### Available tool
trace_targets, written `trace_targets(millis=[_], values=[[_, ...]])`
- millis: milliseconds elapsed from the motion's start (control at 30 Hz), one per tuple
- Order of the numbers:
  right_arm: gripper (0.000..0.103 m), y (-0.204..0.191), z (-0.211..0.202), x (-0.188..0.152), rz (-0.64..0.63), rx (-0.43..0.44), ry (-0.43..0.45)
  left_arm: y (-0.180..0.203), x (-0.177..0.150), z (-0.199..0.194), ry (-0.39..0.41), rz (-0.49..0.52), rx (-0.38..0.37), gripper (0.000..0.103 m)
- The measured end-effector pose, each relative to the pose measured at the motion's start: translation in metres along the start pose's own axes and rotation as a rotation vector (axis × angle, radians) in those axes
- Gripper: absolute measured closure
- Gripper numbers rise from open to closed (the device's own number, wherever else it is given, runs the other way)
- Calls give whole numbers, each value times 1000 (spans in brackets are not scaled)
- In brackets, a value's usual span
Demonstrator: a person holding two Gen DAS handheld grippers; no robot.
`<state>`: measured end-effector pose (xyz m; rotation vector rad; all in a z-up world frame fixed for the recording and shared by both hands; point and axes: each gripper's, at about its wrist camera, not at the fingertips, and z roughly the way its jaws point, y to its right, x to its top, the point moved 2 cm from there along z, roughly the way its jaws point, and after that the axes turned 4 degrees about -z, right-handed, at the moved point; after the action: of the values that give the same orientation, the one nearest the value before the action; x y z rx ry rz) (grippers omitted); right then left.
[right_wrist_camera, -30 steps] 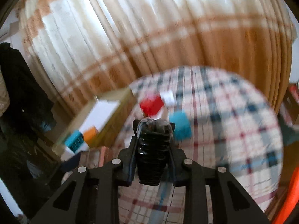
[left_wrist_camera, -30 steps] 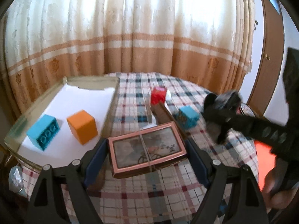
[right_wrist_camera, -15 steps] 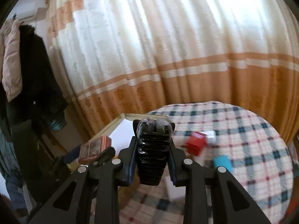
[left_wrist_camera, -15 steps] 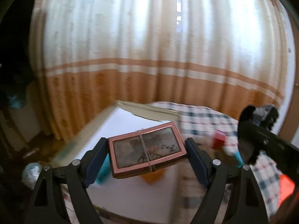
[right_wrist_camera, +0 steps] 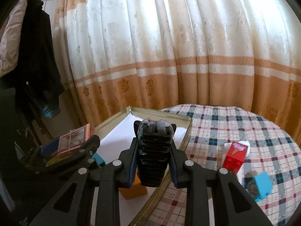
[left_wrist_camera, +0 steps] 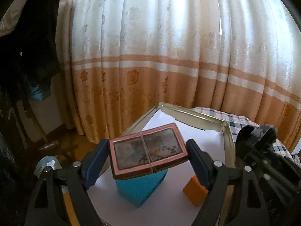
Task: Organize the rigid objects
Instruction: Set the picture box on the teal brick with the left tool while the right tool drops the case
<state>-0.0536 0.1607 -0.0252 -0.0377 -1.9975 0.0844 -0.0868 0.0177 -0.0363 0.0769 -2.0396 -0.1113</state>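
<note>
Left gripper [left_wrist_camera: 148, 160] clamps pink tin [left_wrist_camera: 147, 153] flat, long axis crosswise, over tray [left_wrist_camera: 190, 115]; right gripper [right_wrist_camera: 153, 162] clamps ribbed black object [right_wrist_camera: 153, 162], pointing forward.

The right gripper [right_wrist_camera: 153, 150] is clamped on a black ribbed object [right_wrist_camera: 152, 162] with a grey lumpy tip, held upright above the near edge of the metal tray [right_wrist_camera: 175, 117]. Over on the left, the left gripper [right_wrist_camera: 65, 148] grips a pink-framed box [right_wrist_camera: 75, 141] bound by a thin band, hanging over the tray's left side. Inside the tray, on its white liner, an orange block [right_wrist_camera: 132, 190] sits just below the right gripper and a blue block [right_wrist_camera: 98, 159] peeks out beside it. On the plaid tablecloth [right_wrist_camera: 235, 124], a red block [right_wrist_camera: 235, 157] and a second blue block [right_wrist_camera: 262, 185] lie to the right, outside the tray.
</note>
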Motion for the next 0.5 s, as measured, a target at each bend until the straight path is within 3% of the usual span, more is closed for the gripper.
trace_targets(millis=[500], values=[[71,-7,7,-8,-36,2,-22,-5,-1,1,6,-19,31,19]])
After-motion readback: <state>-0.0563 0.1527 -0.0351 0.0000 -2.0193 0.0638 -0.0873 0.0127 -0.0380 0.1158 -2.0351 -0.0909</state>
